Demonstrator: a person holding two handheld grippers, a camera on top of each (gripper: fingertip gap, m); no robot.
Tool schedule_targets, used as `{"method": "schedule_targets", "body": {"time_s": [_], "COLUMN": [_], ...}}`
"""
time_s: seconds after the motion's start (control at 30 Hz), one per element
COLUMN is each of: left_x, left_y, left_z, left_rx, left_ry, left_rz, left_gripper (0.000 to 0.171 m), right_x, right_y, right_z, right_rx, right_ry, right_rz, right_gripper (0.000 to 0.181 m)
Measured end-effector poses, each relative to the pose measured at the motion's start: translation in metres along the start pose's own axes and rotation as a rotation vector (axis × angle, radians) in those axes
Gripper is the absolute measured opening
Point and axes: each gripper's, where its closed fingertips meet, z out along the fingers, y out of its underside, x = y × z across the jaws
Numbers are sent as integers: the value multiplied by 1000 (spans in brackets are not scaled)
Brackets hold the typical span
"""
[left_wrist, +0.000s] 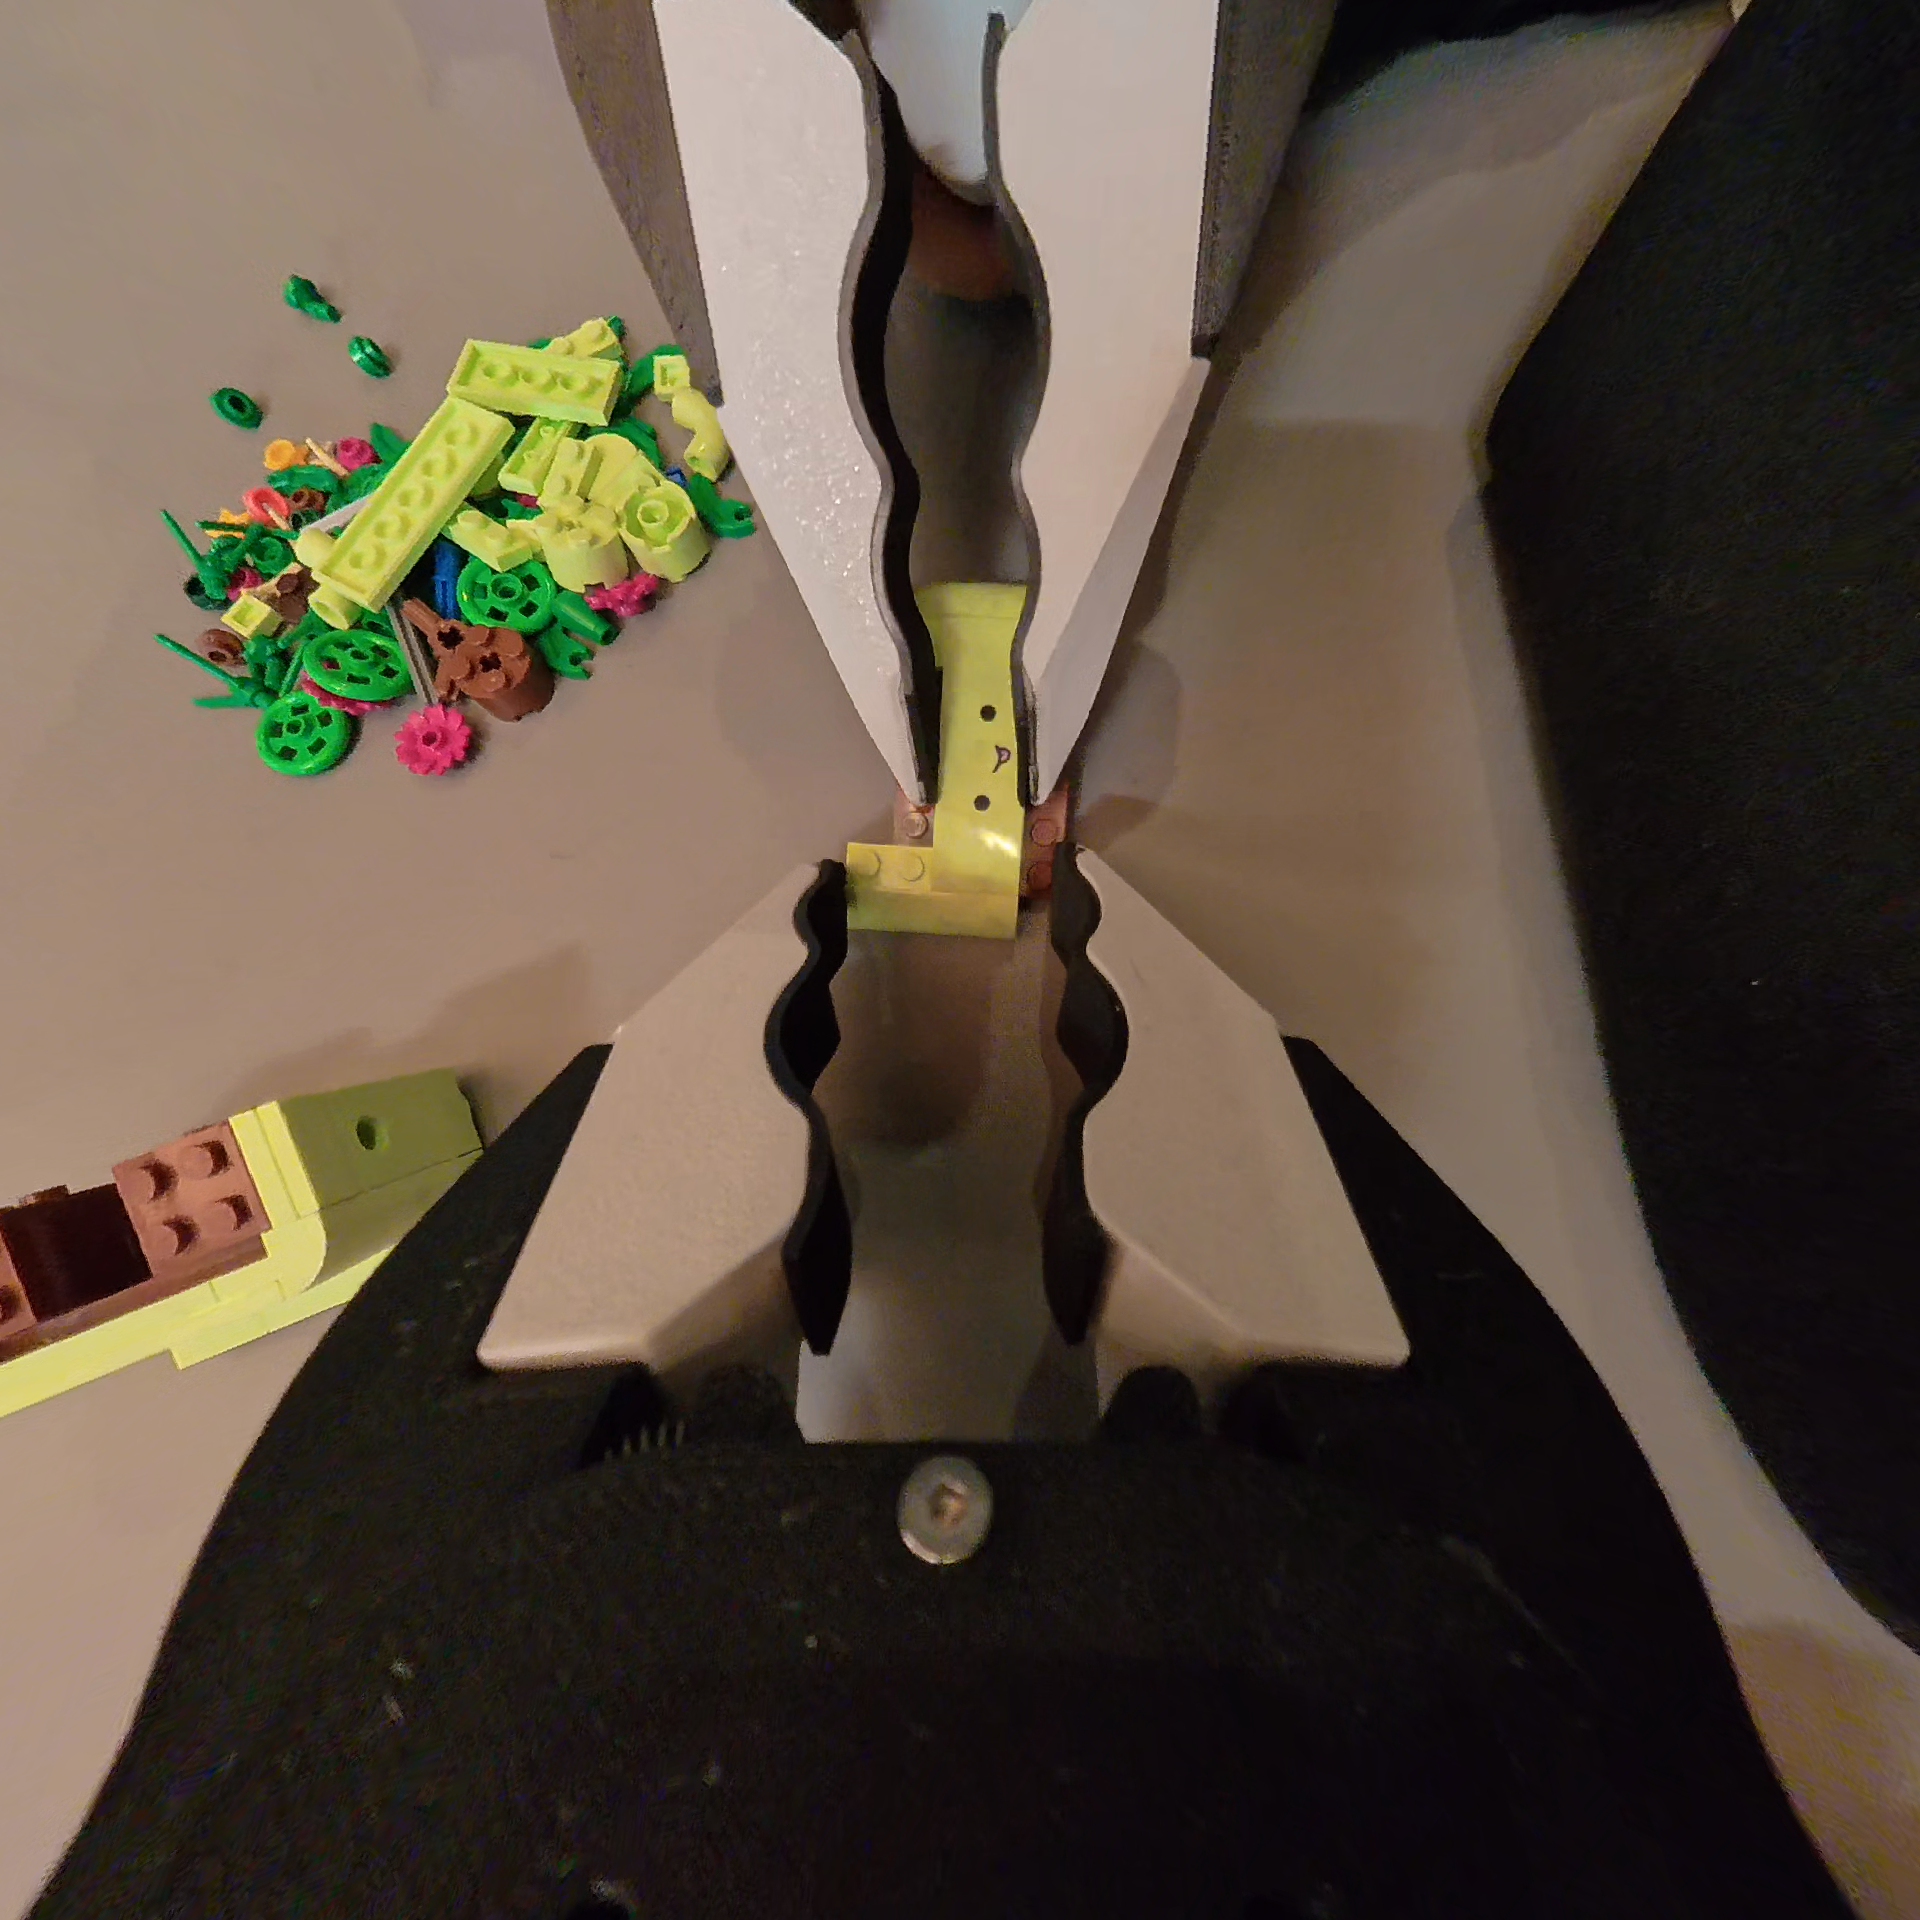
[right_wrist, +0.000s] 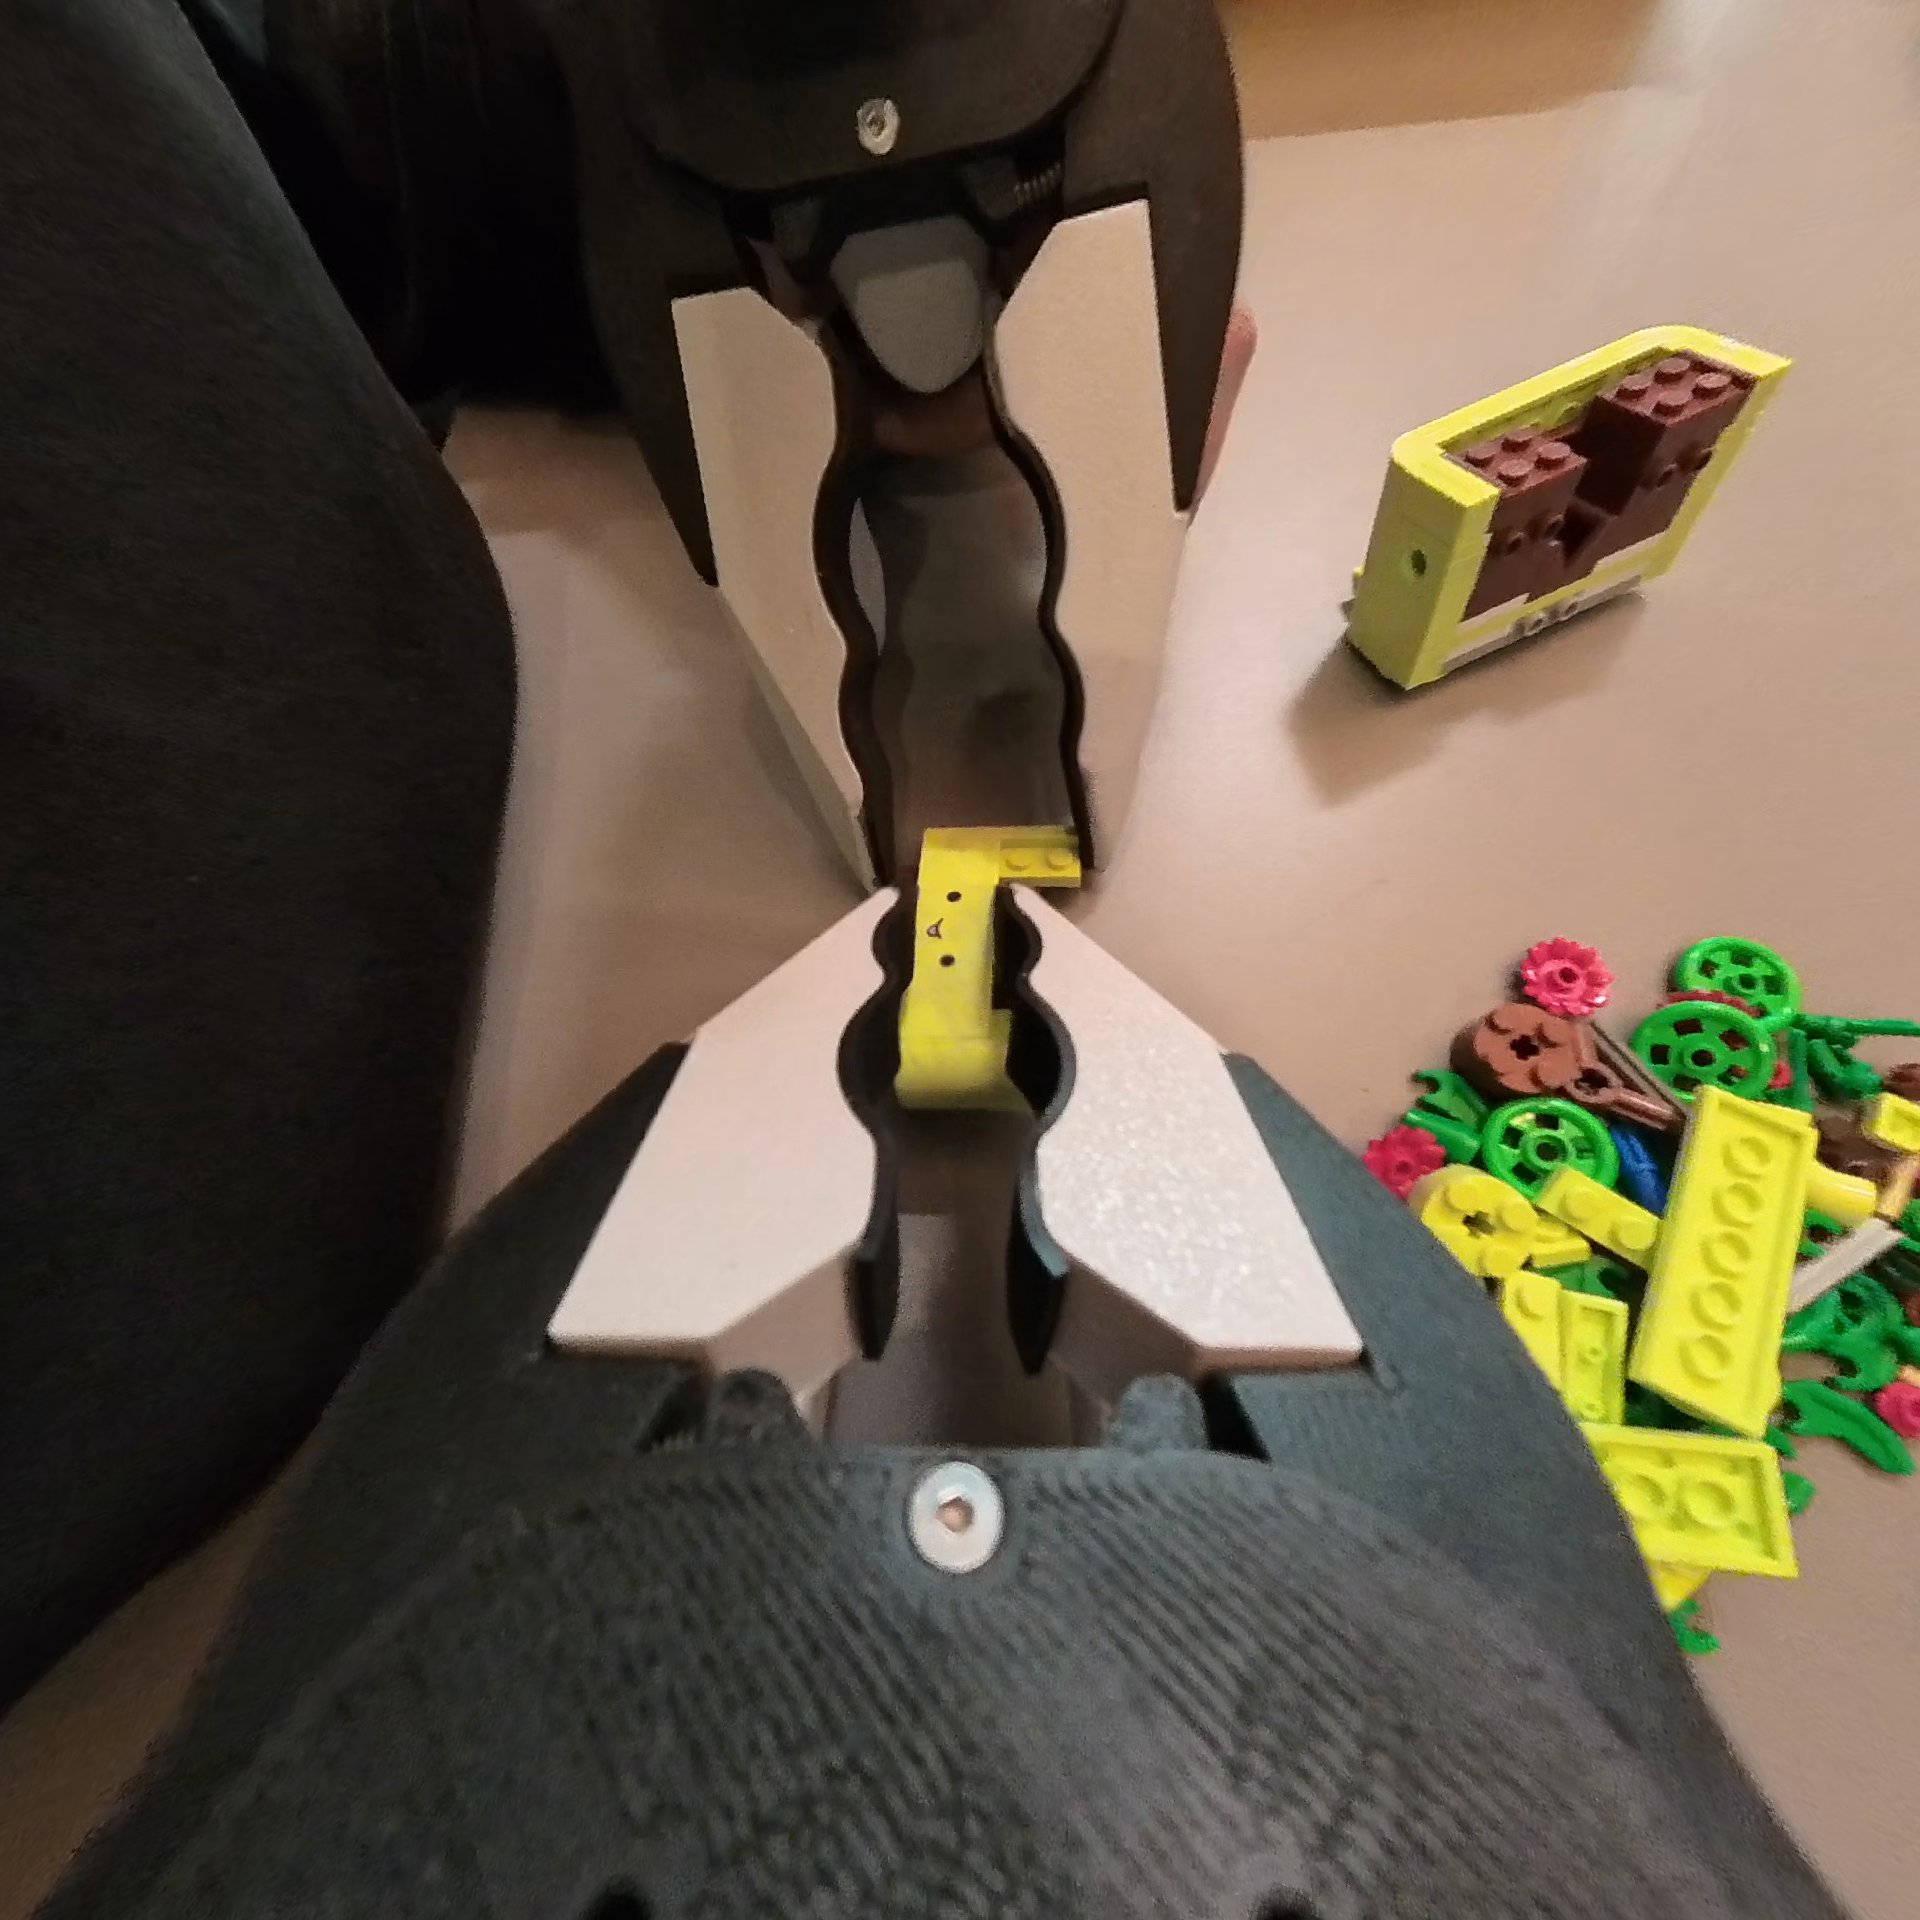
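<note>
A small lime-yellow brick piece (left_wrist: 971, 727) with two black dots and a small mark on its face is held between both grippers above the beige table. My right gripper (right_wrist: 958, 920) is shut on its narrow end (right_wrist: 951, 997). My left gripper (left_wrist: 951, 883) faces it tip to tip, with its jaws closed against the wider L-shaped end (left_wrist: 914, 883). Small brown studs (left_wrist: 1044, 831) show at that end. In the left wrist view the right gripper (left_wrist: 977, 795) comes in from the top. In the right wrist view the left gripper (right_wrist: 982, 857) comes in from the top.
A pile of loose lime, green, brown and pink bricks (left_wrist: 447, 540) lies on the table (left_wrist: 312, 935); it also shows in the right wrist view (right_wrist: 1662, 1247). A built lime-and-brown block (left_wrist: 260, 1195) (right_wrist: 1558, 499) lies nearby. Dark fabric (left_wrist: 1766, 831) (right_wrist: 208, 727) borders one side. My two grippers' fingertips are within a few centimetres of each other. The built lime-and-brown block (left_wrist: 260, 1195) sits 10 centimetres or so from the ends of my left fingers. It is also in sight in the right wrist view (right_wrist: 1461, 471).
</note>
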Motion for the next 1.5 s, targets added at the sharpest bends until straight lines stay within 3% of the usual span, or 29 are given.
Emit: {"method": "schedule_targets", "body": {"time_s": [0.03,0.07,0.13,0.17,0.23,0.47,0.6,0.8,0.93,1.07,1.2,1.3,1.37,1.4,1.5], "left_x": [0,3,9,8,7,6,5,7,3,6,7,4,5,10,11], "left_y": [0,0,-3,-2,-1,-3,-3,-8,-14,-12,-9,-8,-8,-3,1], "left_z": [0,0,5,4,3,4,4,-1,-8,-6,-2,0,-1,-1,0], "left_rx": [-5,-6,0,-13,-8,7,7,55,119,96,68,53,56,28,4], "left_ry": [-2,11,25,14,18,33,26,41,58,79,60,23,39,85,102], "left_rz": [3,7,20,45,24,6,5,12,-41,-35,-8,1,-12,-26,-52], "left_gripper": [39,39,39,39,39,39,39,40,32,25,0,6,37,43,38], "right_x": [0,1,-14,-14,-2,-5,-5,-5,-7,-8,-8,-8,-8,-8,-8], "right_y": [-1,-6,-44,-39,-9,-1,7,8,8,8,9,9,9,8,8], "right_z": [0,-3,-19,-17,-9,-10,5,6,5,6,6,6,6,6,6], "right_rx": [8,42,287,248,75,49,-49,-55,-55,-56,-57,-57,-57,-57,-57], "right_ry": [-9,-9,-137,-143,20,40,81,71,48,40,35,30,27,27,27], "right_rz": [12,19,106,113,-17,-32,-103,-86,-70,-76,-73,-67,-64,-64,-64], "right_gripper": [13,0,0,0,0,29,18,14,14,14,14,14,14,14,14]}}
